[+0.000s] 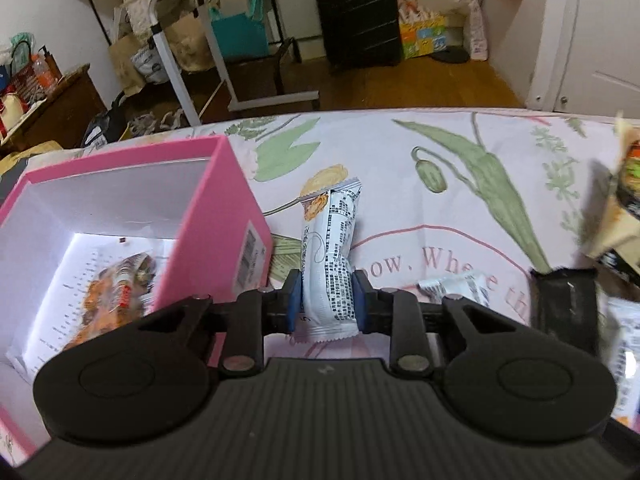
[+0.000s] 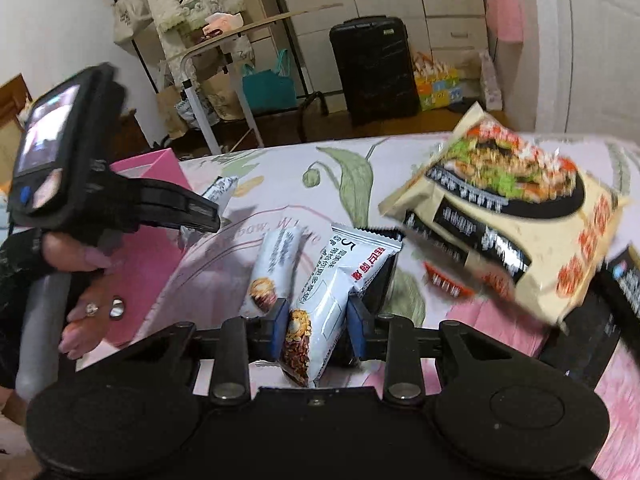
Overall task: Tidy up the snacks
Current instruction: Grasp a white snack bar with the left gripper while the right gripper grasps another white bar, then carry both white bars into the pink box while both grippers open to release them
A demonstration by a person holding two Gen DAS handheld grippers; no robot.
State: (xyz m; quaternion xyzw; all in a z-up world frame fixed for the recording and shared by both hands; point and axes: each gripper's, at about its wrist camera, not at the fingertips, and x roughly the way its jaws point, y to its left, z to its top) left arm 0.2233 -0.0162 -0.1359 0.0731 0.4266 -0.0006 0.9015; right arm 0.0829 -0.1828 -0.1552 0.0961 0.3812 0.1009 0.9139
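My left gripper (image 1: 326,300) is shut on a white snack bar (image 1: 330,264), held over the floral bedsheet just right of an open pink box (image 1: 224,216). A snack packet (image 1: 116,292) lies on the box's white floor. My right gripper (image 2: 316,324) is shut on another white snack bar (image 2: 320,312) with nuts printed on it. A third white bar (image 2: 276,264) lies on the sheet just beyond it. A large beige noodle packet (image 2: 516,224) shows blurred at the right, and at the right edge of the left wrist view (image 1: 624,196). The left gripper (image 2: 120,200) also shows in the right wrist view.
The bed's far edge (image 1: 360,110) runs across the view. Beyond it are a black suitcase (image 1: 358,12), a rolling side table (image 1: 180,28) and a teal bag (image 1: 240,32). A black item (image 1: 564,304) lies on the sheet at right, with another white wrapper (image 1: 456,284).
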